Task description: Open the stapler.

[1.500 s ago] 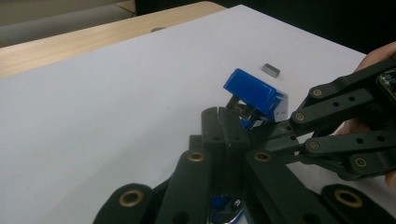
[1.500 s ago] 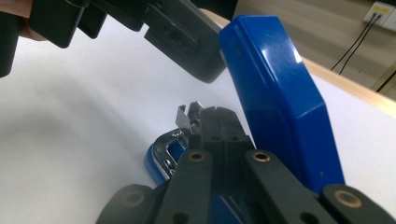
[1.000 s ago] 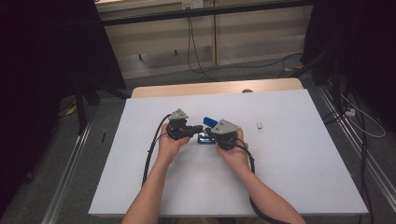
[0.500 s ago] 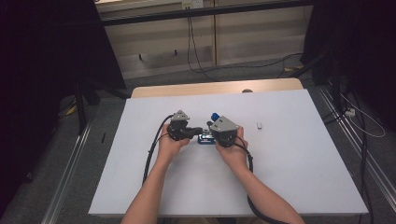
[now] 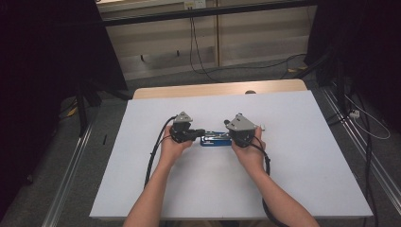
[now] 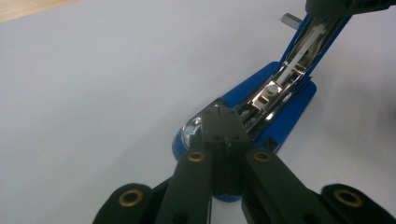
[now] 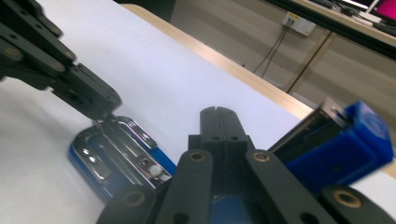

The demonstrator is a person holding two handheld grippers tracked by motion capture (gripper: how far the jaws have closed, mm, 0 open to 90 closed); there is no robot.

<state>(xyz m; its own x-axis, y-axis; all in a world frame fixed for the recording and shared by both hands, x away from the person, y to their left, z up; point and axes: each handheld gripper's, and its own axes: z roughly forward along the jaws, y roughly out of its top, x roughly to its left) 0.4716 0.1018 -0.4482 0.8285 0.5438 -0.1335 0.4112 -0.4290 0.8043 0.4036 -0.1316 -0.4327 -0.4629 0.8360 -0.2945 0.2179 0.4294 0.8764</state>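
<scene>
A blue stapler (image 5: pixel 215 140) lies on the white table top (image 5: pixel 307 189) between my two grippers, hinged open. In the left gripper view its metal magazine (image 6: pixel 285 77) slants up from the blue base (image 6: pixel 294 105). My left gripper (image 6: pixel 222 114) is shut, its tips resting on the base's front end (image 5: pixel 202 133). My right gripper (image 7: pixel 217 112) is shut with nothing between its jaws, beside the raised blue top cover (image 7: pixel 345 144). From the high view the right gripper (image 5: pixel 230 136) sits at the stapler's right end. The left gripper's tips (image 7: pixel 100 109) also press the base in the right gripper view.
A small pale piece (image 5: pixel 263 126) lies on the table just right of the right gripper, also seen far off as a pale piece (image 6: pixel 290 18). A wooden strip (image 5: pixel 213 90) borders the far edge. Black cables (image 5: pixel 153 151) trail from both grippers toward the front edge.
My right gripper has moved to the right and slightly up, and the stapler's blue top has swung with it. The left gripper has stayed on the base.
</scene>
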